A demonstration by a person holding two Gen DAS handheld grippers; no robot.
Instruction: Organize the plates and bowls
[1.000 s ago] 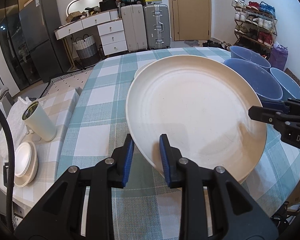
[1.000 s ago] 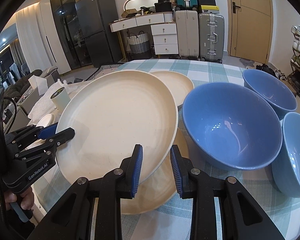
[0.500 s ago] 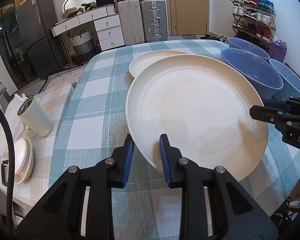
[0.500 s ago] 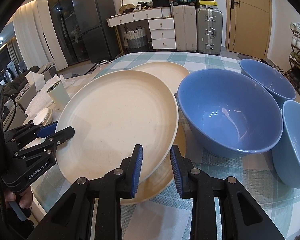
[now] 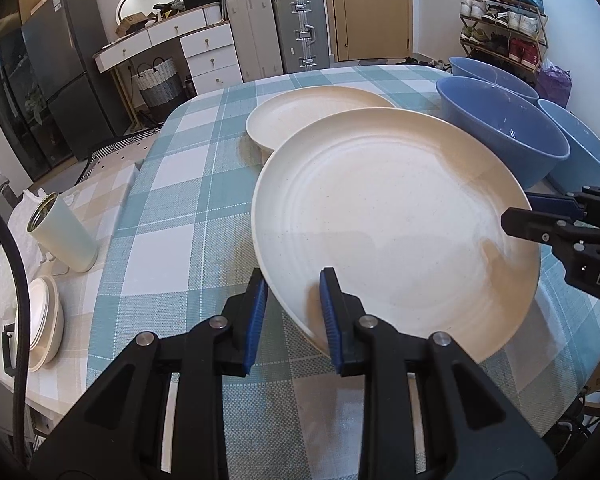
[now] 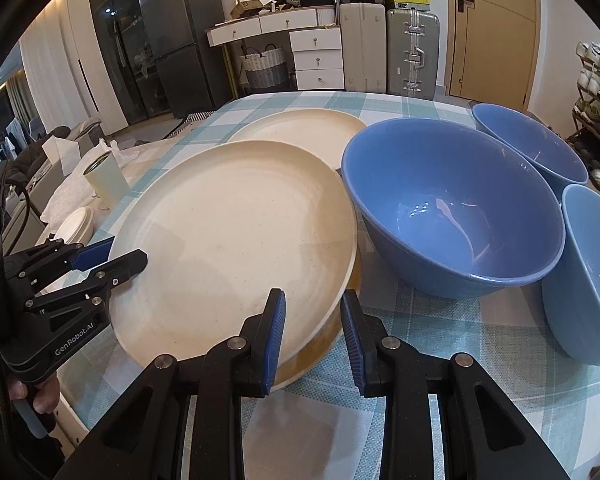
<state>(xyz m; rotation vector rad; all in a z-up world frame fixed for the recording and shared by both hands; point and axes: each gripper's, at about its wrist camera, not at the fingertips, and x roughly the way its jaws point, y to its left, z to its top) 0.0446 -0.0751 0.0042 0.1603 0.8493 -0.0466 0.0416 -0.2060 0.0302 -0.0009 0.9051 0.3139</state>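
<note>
**Two tongs, one cream plate**

Two tongs clamp the large cream plate (image 5: 396, 216) by opposite rims: the left tongs (image 5: 294, 316) grip its near edge in the left wrist view, the right tongs (image 6: 312, 328) its edge in the right wrist view. The plate sits tilted over a second cream plate (image 6: 320, 340) lying flat on the desk (image 5: 172, 248) (whether the two touch is unclear). A third cream plate (image 5: 312, 120) rests just behind. To the right stands a big blue bowl (image 6: 452, 208), with two more blue bowls (image 6: 532, 144) (image 6: 592, 272) beside it. On the lower side surface to the left stand a pale cup (image 5: 62, 236) and small white dishes (image 5: 44, 320).
</note>
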